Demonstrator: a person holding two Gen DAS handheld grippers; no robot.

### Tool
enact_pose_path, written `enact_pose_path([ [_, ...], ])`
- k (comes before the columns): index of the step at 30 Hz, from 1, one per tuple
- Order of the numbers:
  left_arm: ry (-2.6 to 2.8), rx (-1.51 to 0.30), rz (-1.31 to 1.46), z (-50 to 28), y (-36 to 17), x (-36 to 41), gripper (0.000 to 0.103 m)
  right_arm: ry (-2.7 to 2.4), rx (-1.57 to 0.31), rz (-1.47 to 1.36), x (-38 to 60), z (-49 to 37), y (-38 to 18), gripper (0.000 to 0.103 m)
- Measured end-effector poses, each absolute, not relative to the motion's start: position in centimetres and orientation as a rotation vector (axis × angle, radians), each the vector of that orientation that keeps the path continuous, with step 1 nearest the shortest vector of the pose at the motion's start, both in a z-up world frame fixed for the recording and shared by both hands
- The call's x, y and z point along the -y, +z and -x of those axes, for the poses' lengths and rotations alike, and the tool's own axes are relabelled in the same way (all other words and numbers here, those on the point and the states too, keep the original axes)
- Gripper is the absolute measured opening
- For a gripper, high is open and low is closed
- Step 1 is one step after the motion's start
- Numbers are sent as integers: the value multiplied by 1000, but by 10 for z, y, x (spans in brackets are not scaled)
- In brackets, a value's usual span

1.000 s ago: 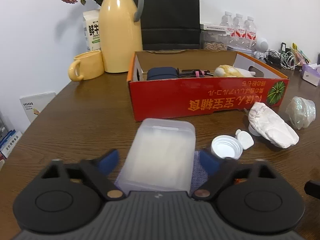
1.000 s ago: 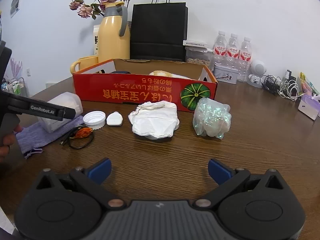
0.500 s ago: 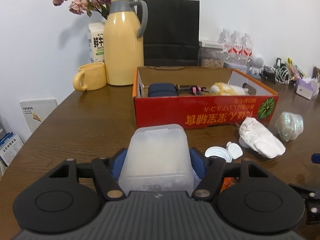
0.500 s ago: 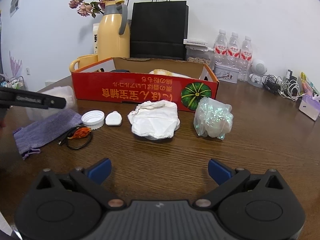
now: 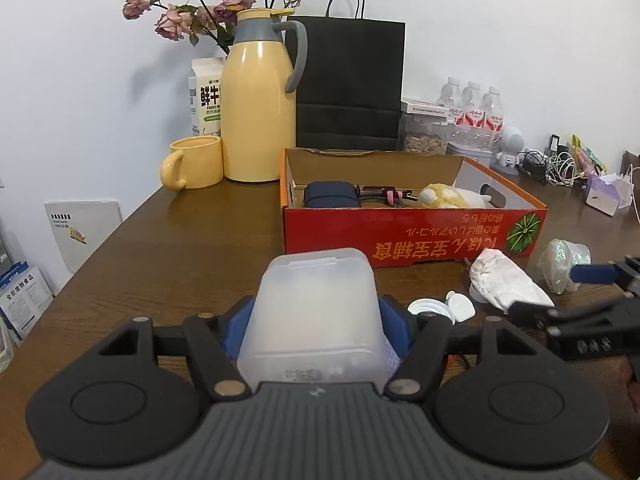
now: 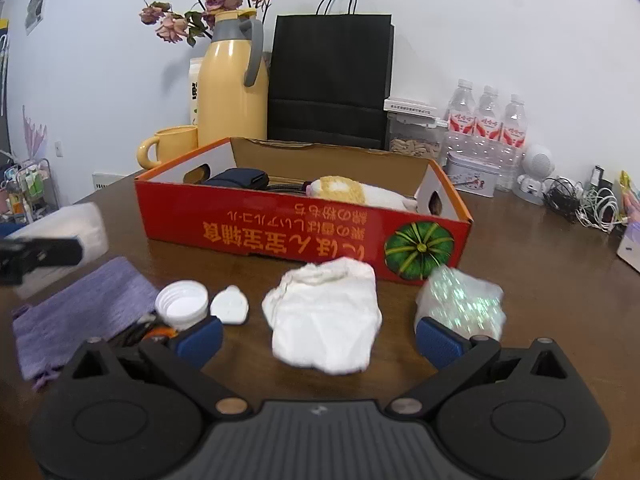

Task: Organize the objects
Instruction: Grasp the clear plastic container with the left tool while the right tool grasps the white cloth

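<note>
The long red cardboard box [image 5: 412,236] with upside-down yellow lettering and a green pumpkin picture sits open on the brown wooden table [image 5: 192,240], holding a dark blue pouch [image 5: 330,195] and a yellow-and-white plush toy [image 5: 452,199]. Nearer, the frosted translucent plastic container [image 5: 316,316], rectangular with rounded corners and a lid seam near its far end, is clamped between the blue pads of the left gripper [image 5: 316,330] and held above the table, in front of the box. The right gripper [image 6: 318,338] stands with its jaws wide apart and nothing between the pads, just short of the crumpled white cloth [image 6: 326,320]. Only the right wrist view shows the purple knitted cloth [image 6: 80,312] spread flat; it also shows the white screw cap [image 6: 182,306] whole. The left wrist view alone shows the container's printed bottom edge.
</note>
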State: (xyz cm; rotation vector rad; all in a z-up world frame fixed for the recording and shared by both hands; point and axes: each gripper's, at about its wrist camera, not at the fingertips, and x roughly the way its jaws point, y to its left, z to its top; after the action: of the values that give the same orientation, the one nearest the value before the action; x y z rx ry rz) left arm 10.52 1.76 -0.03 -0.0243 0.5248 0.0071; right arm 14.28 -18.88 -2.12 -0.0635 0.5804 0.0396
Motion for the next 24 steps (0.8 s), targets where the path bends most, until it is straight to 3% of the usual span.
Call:
enact_pose_path([
  [15,7,-533,33,-104,-3,-21,68,12,-647,73,188,-187,-39,101],
  [20,5,-537,36,-105,-4,-21,68,14,-662,71,188,-189,-42,90],
  [22,4,-537,36,-105,-4,-20,68,19,-666,71,188,-189,-43,79],
  [24,3,-537,37,-105,-5,-20,68,19,-653,75,187,-187,-42,74],
])
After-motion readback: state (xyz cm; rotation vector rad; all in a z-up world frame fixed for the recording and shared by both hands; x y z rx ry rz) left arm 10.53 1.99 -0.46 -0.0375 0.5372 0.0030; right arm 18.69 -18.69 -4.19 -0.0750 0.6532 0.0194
